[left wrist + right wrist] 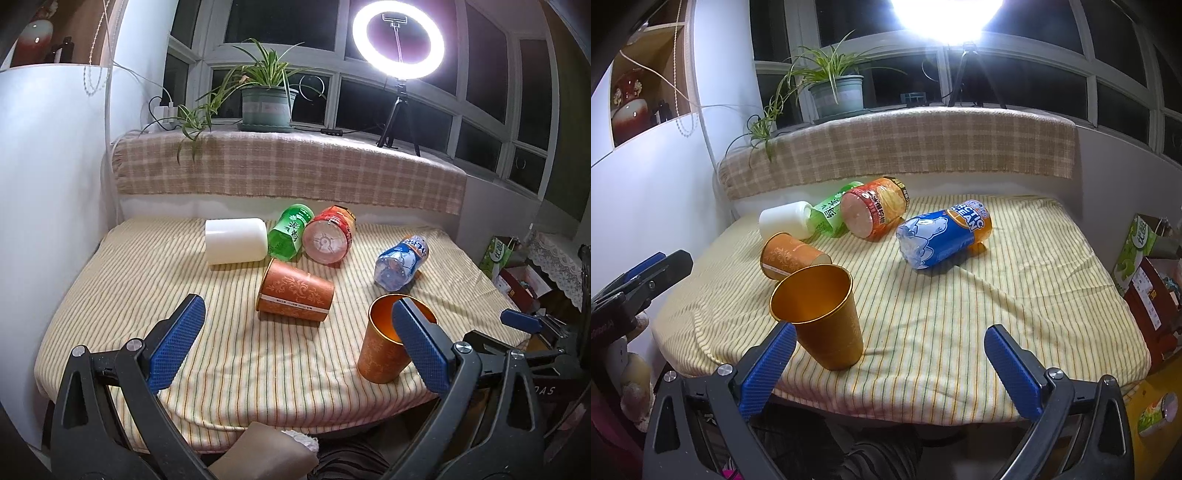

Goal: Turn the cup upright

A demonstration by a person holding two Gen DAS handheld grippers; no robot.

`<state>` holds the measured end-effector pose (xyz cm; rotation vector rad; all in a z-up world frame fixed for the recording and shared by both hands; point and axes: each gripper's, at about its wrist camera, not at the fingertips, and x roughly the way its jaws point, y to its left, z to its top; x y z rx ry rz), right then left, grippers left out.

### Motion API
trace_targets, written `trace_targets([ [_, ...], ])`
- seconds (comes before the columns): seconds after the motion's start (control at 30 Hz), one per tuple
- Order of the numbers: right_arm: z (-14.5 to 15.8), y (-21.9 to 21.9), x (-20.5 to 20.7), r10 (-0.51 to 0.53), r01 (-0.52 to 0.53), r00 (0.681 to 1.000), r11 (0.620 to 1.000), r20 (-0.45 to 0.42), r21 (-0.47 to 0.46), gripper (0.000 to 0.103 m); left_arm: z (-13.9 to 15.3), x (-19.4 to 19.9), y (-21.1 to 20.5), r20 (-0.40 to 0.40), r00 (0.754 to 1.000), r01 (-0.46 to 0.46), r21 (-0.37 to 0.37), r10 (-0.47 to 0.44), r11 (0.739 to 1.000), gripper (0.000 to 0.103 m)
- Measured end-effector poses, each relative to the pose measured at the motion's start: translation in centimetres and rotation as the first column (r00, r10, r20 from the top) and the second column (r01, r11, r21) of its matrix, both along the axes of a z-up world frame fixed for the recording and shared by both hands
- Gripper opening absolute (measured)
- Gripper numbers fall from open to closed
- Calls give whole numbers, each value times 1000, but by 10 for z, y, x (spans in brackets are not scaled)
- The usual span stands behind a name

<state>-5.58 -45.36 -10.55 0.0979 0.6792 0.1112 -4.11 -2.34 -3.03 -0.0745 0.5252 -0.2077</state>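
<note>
An orange patterned cup (388, 347) stands upright near the table's front edge, mouth up; it also shows in the right wrist view (823, 317). A second orange patterned cup (295, 293) lies on its side behind it, also seen from the right wrist (790, 258). My left gripper (299, 343) is open and empty, its right finger in front of the upright cup. My right gripper (890, 365) is open and empty, the upright cup just beyond its left finger. The left gripper shows at the left edge of the right wrist view (646, 277).
On the striped tablecloth (221, 350) lie a white cup (236, 240), a green bottle (290, 232), a red-orange bottle (328, 236) and a blue bottle (400, 262). Behind are a plaid-covered ledge (288, 166), a potted plant (266, 103) and a ring light (398, 40). Boxes (1145, 266) stand at right.
</note>
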Motion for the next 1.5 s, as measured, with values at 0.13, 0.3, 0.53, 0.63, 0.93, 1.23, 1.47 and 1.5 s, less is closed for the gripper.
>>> trace_targets([
  [0.13,-1,0,1,4,-4,1000,1000,-5,3,103,0,1,0,1,1000,2,2,-2,1000,103],
  [0.3,-3,0,2,4,-4,1000,1000,-11,9,103,0,1,-1,0,1000,1,2,-1,1000,103],
  [0.53,-4,1,3,10,-10,1000,1000,-15,10,103,0,1,-1,0,1000,1,1,-1,1000,103],
  [0.63,-4,1,3,12,-12,1000,1000,-18,12,103,1,2,-1,1,1000,0,3,0,1000,103],
  [0.93,-5,1,3,14,-14,1000,1000,-18,14,103,1,2,-1,0,1000,0,2,0,1000,103],
  [1.23,-5,4,4,25,-24,999,1000,-27,16,103,1,5,1,-3,1000,-2,0,2,1000,103],
  [1.47,-7,5,7,30,-30,999,999,-33,16,103,0,8,5,-5,1000,-8,-1,8,1000,103],
  [1.5,-7,4,7,30,-30,999,999,-33,15,103,0,8,5,-5,1000,-8,-1,8,1000,103],
])
